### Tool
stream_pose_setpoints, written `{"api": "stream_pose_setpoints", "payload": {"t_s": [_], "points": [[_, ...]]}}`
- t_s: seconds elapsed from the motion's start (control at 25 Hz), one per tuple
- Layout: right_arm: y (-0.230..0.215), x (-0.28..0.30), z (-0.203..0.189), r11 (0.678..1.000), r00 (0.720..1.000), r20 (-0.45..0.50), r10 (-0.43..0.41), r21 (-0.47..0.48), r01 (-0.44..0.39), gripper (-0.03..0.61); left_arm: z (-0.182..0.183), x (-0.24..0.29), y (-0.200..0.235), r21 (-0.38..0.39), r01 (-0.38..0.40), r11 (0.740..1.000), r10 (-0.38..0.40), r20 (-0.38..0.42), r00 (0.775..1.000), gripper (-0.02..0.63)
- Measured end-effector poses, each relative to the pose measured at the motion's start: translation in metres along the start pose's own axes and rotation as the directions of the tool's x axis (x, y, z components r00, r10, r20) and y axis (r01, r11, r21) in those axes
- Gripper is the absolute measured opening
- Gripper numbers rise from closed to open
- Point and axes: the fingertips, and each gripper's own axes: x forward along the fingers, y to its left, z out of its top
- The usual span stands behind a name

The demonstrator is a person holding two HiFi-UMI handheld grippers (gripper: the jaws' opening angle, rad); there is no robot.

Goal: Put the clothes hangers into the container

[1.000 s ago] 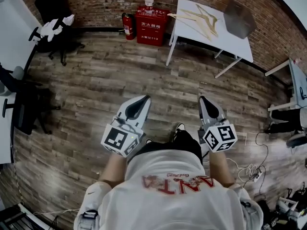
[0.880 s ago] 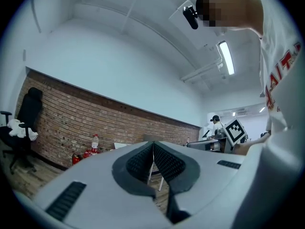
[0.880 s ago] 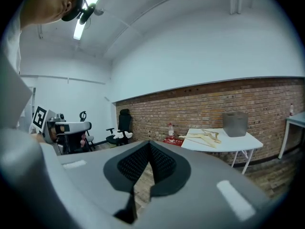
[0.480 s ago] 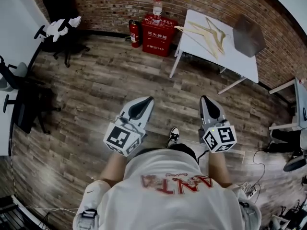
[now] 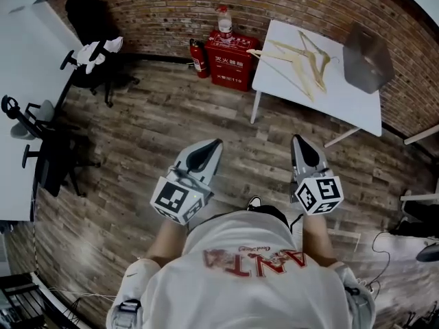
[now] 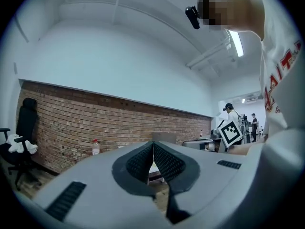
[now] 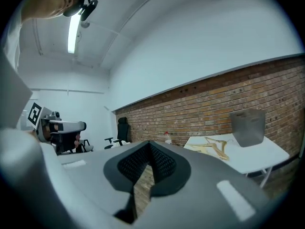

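Several pale wooden clothes hangers (image 5: 300,63) lie in a loose pile on a white table (image 5: 346,101) by the brick wall; the right gripper view shows the hangers (image 7: 214,147) too. A grey container (image 5: 368,57) stands on the table's far right corner, and that container (image 7: 247,126) rises behind the hangers in the right gripper view. My left gripper (image 5: 212,143) and right gripper (image 5: 296,140) are held level in front of the person's chest, well short of the table. Both are shut with nothing in them, pads together (image 6: 153,157) (image 7: 149,156).
A red cabinet (image 5: 231,61) with a bottle (image 5: 225,20) on top and a fire extinguisher (image 5: 199,56) stand left of the table. Black office chairs (image 5: 92,40) sit at the left by a white desk (image 5: 20,81). Wooden floor lies between me and the table.
The person has walked toward the table: table, hangers and container have drawn nearer and slid down in the head view. Both grippers stay shut in front of the body.
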Motion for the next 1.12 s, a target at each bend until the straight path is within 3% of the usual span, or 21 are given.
{"api": "stream_pose_setpoints", "payload": {"t_s": [0.28,0.48,0.76,1.12], "points": [[-0.090,0.022,0.015,0.999,0.999,0.028,0.035,0.015,-0.035,-0.002,0.004,0.087,-0.014,0.028,-0.037,0.999,0.037,0.003,0.999,0.009],[-0.134,0.029,0.020,1.000,1.000,0.027,0.011,0.024,-0.012,-0.002,0.001,0.134,-0.019,0.020,-0.013,1.000,0.013,-0.014,1.000,0.009],[-0.183,0.043,0.006,0.997,0.998,-0.030,-0.058,0.040,0.059,-0.002,-0.005,0.201,-0.010,-0.010,0.068,0.998,-0.068,-0.033,0.997,0.009],[-0.264,0.087,0.023,0.973,0.972,-0.063,-0.226,0.041,0.228,-0.002,0.003,0.316,0.030,-0.035,0.207,0.978,-0.208,-0.047,0.977,0.009]]}}
